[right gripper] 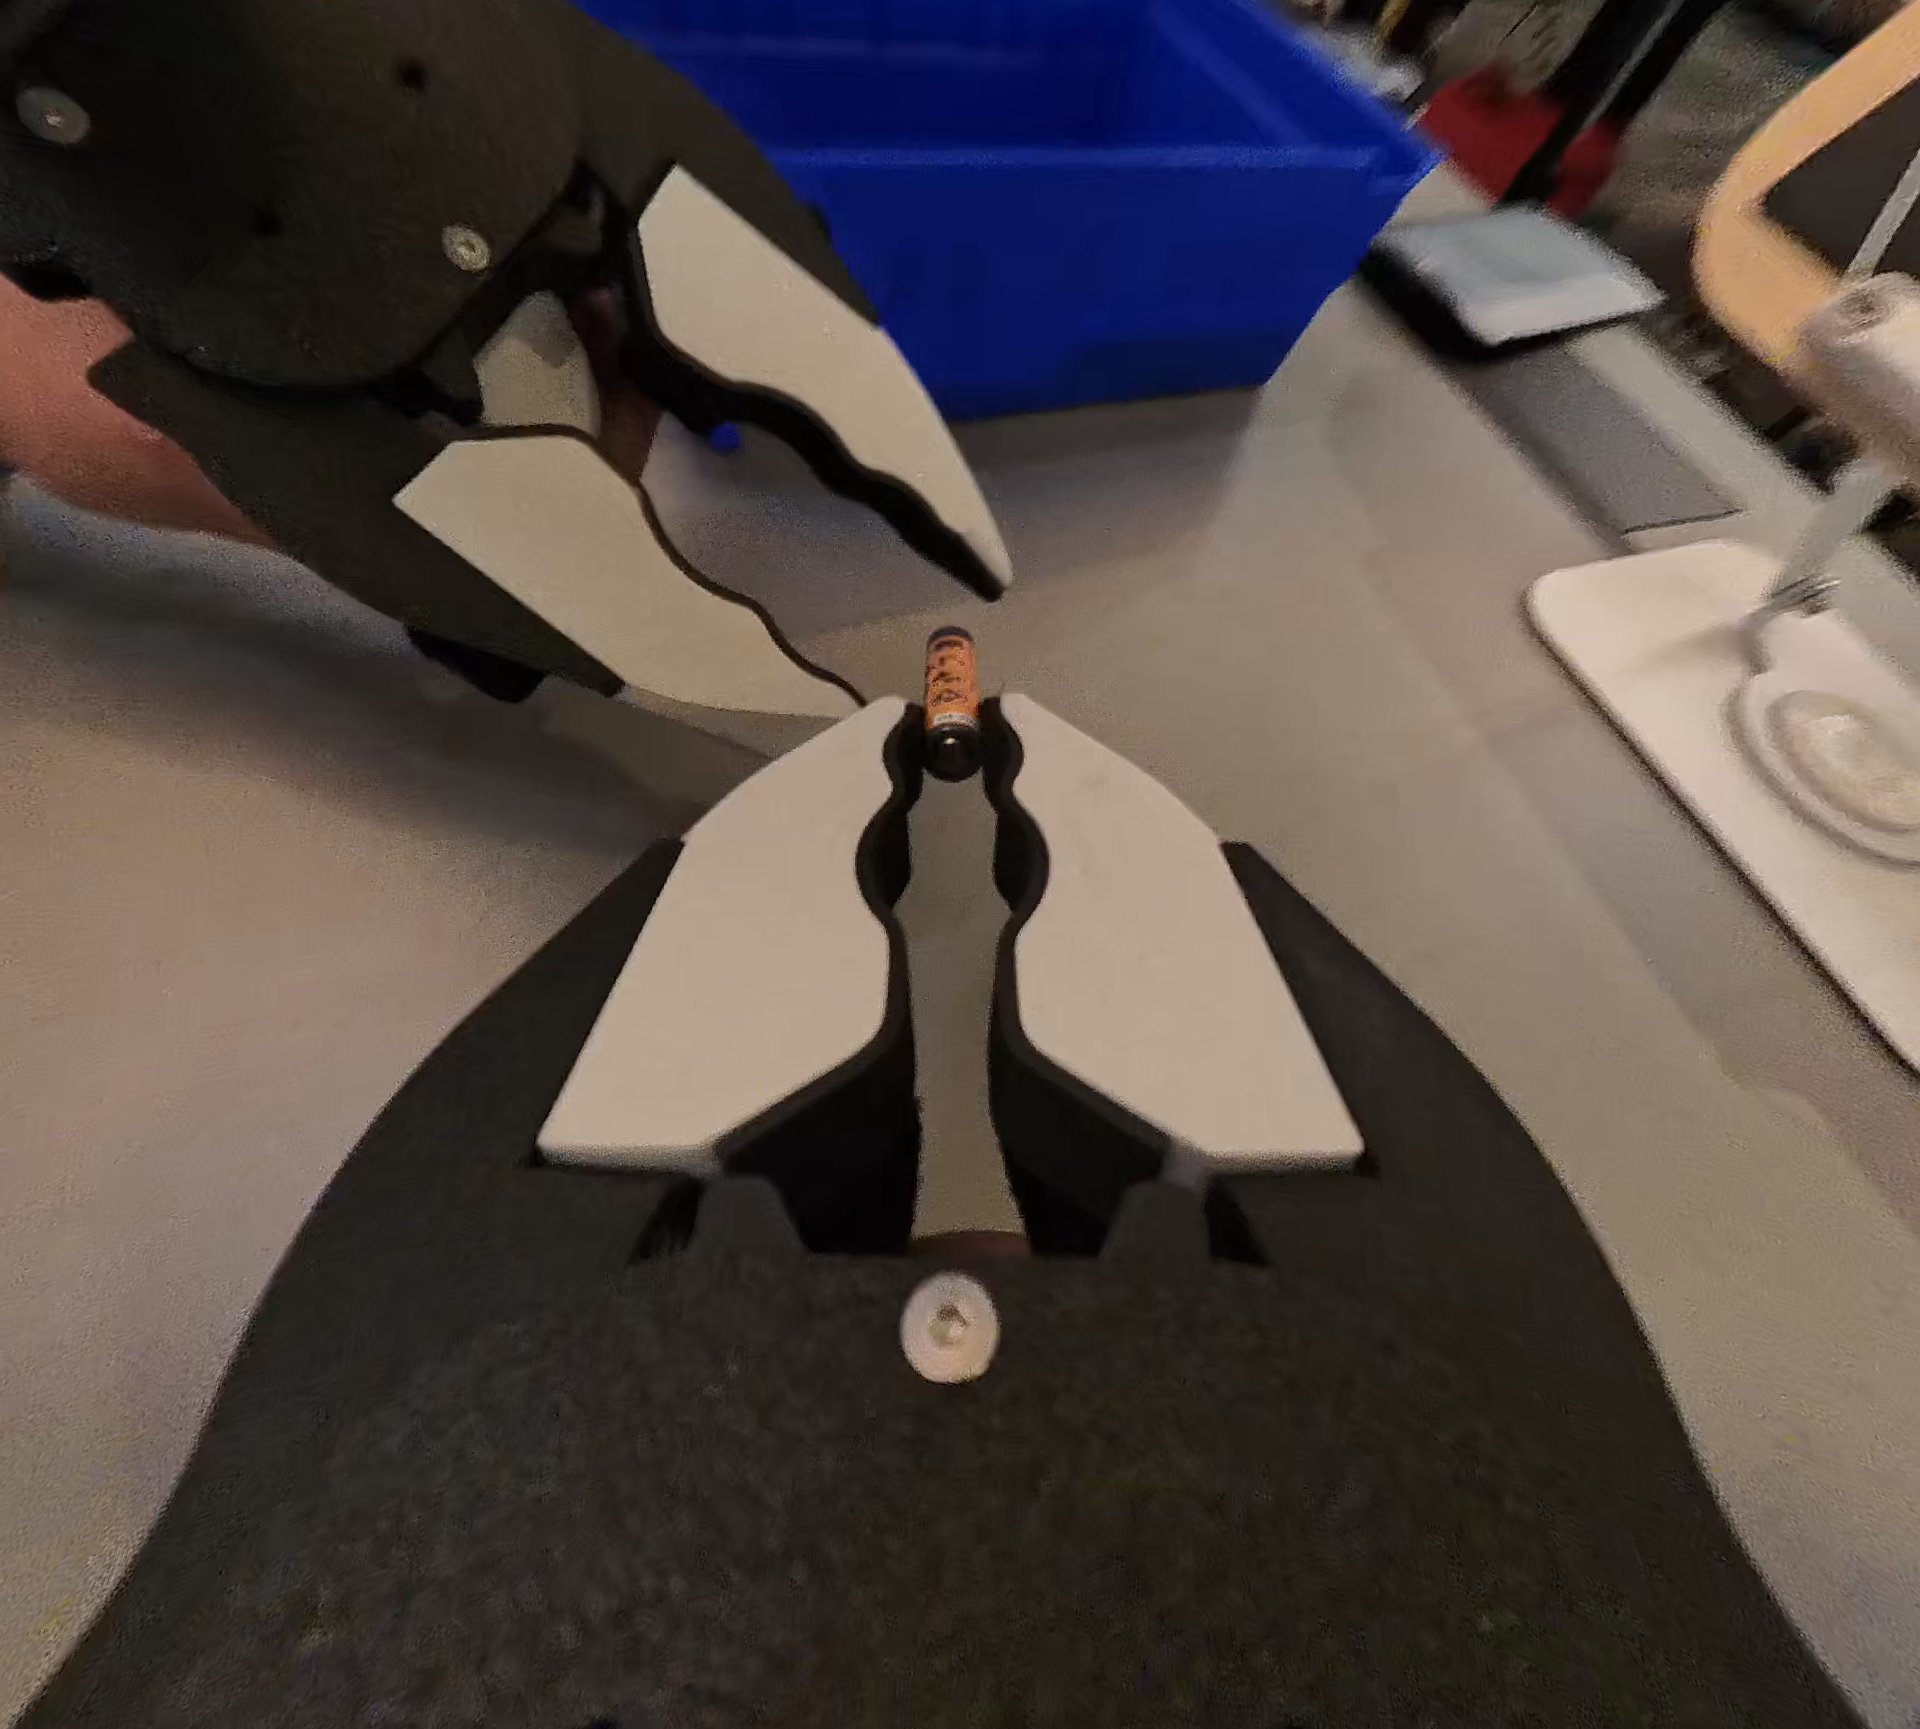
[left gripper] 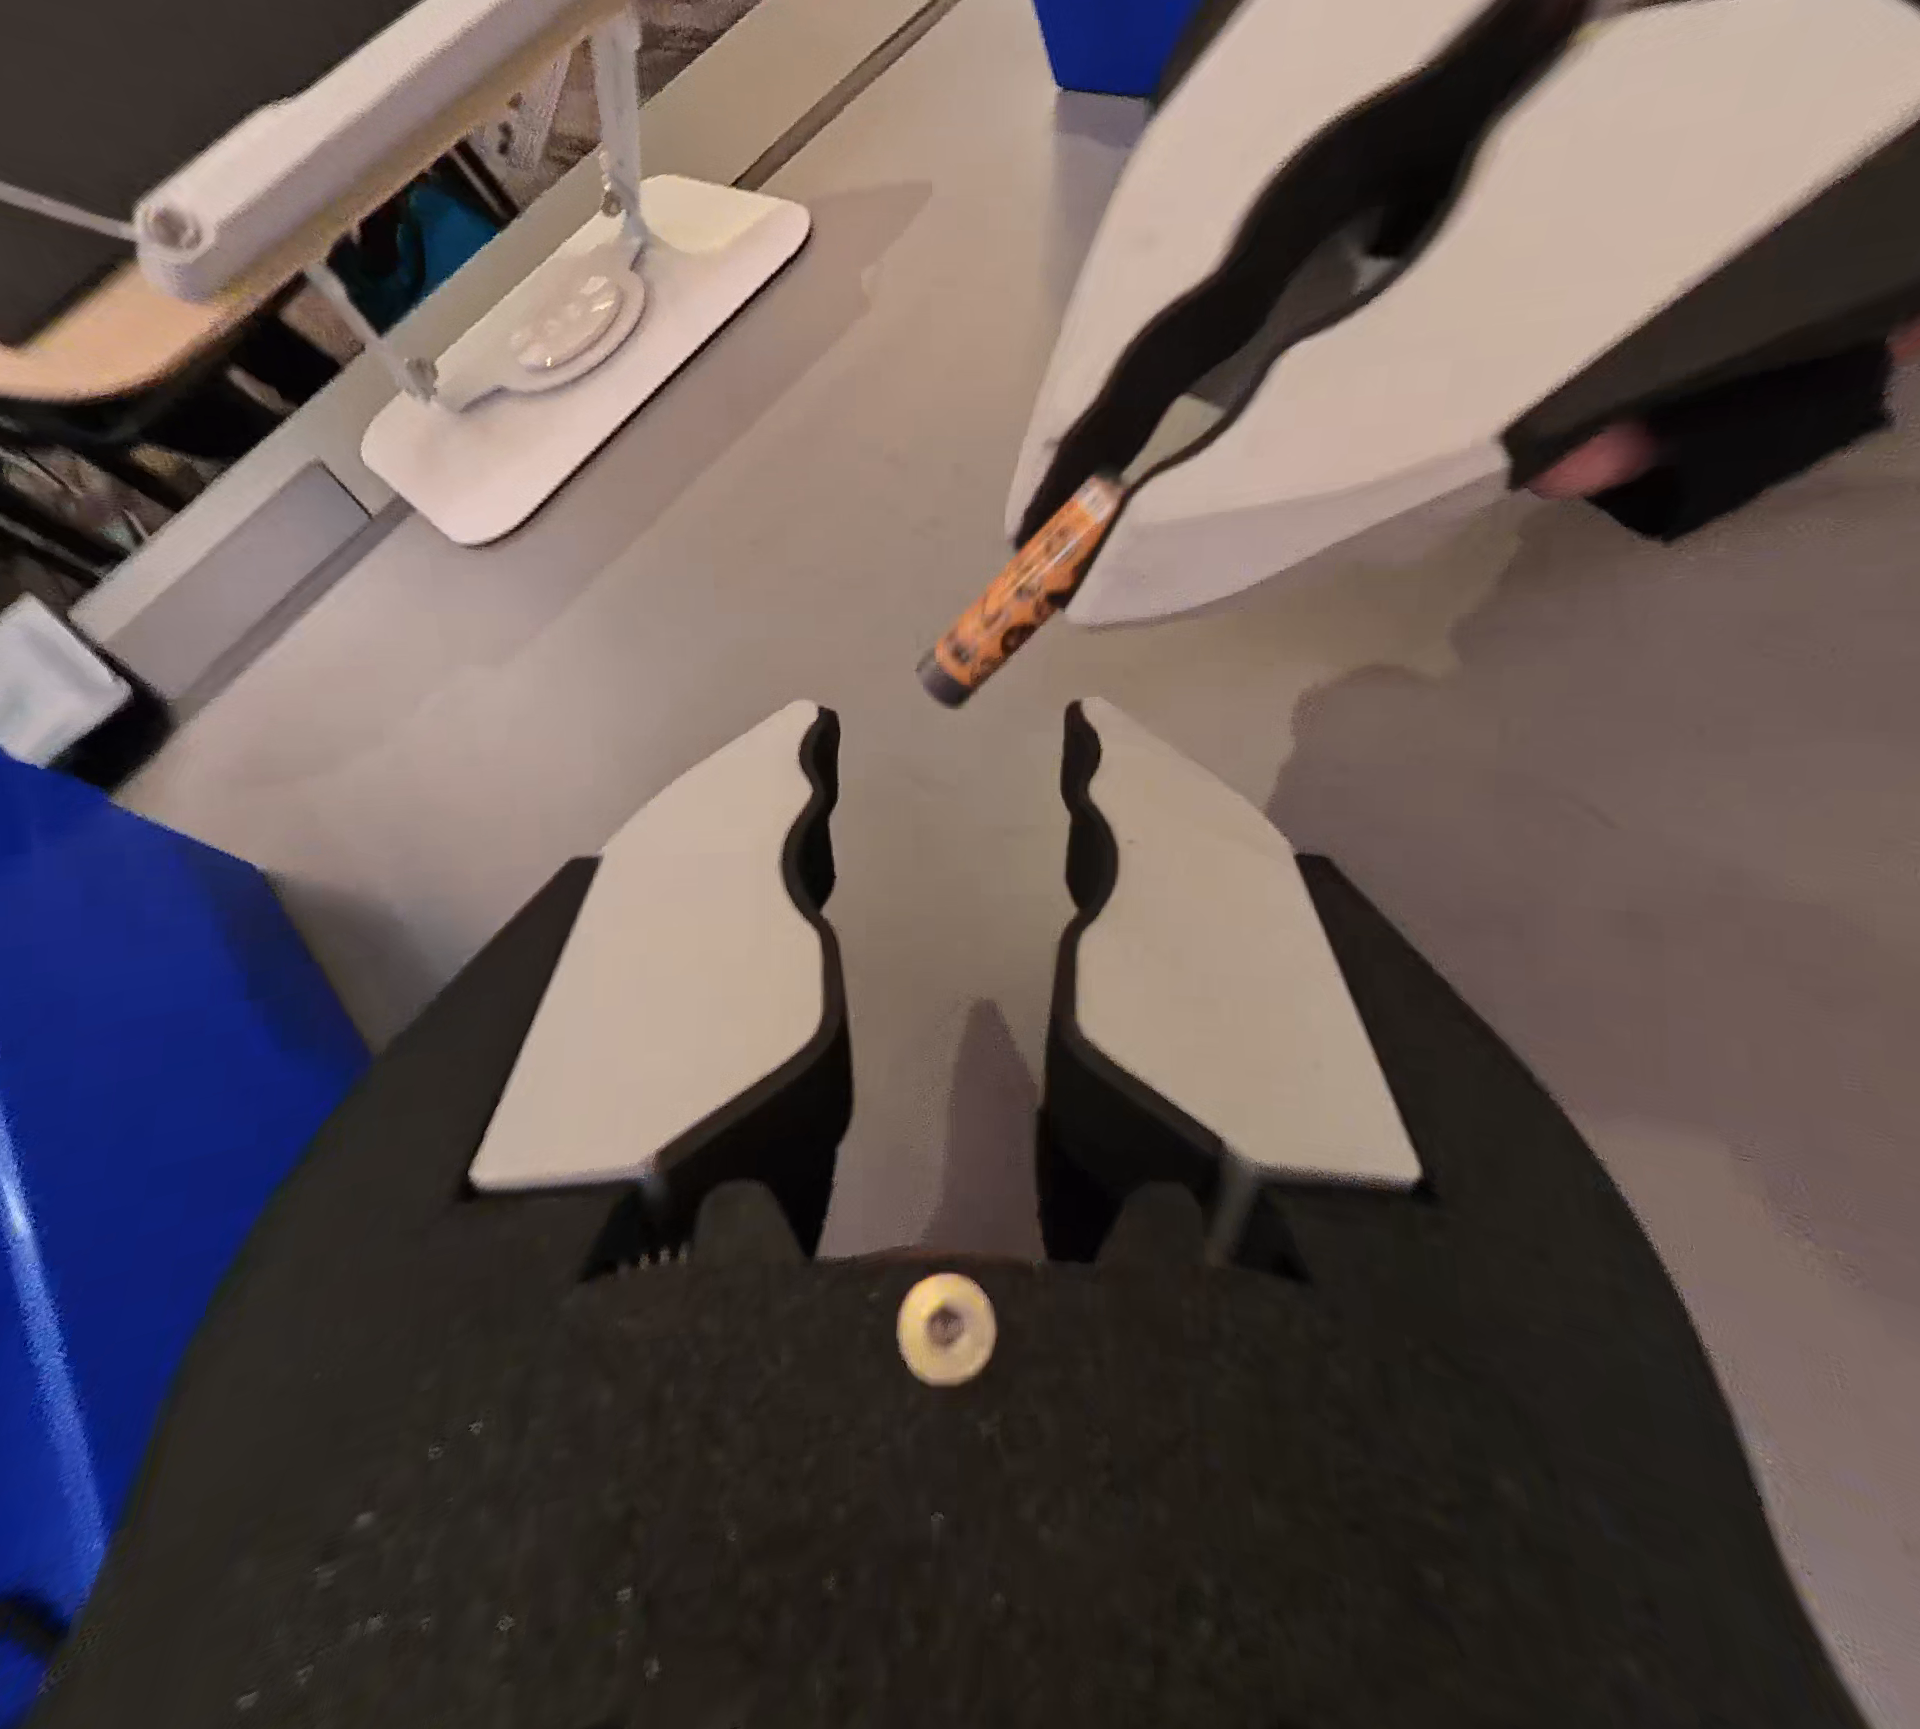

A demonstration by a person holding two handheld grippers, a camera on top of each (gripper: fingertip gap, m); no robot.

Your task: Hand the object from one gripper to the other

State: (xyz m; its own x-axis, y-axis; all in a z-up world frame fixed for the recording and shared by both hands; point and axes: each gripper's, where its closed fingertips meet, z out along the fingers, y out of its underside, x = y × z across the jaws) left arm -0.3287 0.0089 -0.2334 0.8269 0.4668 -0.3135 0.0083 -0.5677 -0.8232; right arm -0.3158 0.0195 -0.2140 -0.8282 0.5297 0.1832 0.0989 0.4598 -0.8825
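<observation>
Battery (right gripper: pixel 951 700), small and orange-patterned with dark ends, sits pinched at the very tips of the right gripper (right gripper: pixel 952 729), held above the grey worktop (right gripper: pixel 312 848) near the centre of the right wrist view. About half its length juts forward, free of the fingers (right gripper: pixel 1101 931). In the left wrist view it shows just above centre (left gripper: pixel 1003 590), poking out of the right gripper's tips toward the left gripper (left gripper: pixel 948 723), whose fingers (left gripper: pixel 686 941) are spread with nothing between them; the battery's free end lies just ahead of that gap, not yet inside. It looks light, rigid and smooth, a round shape likely to roll or slip in a loose pinch. The exposed half is probably the place to take hold, squarely across the barrel. A blue bin (right gripper: pixel 1039 152) stands behind, upper centre
</observation>
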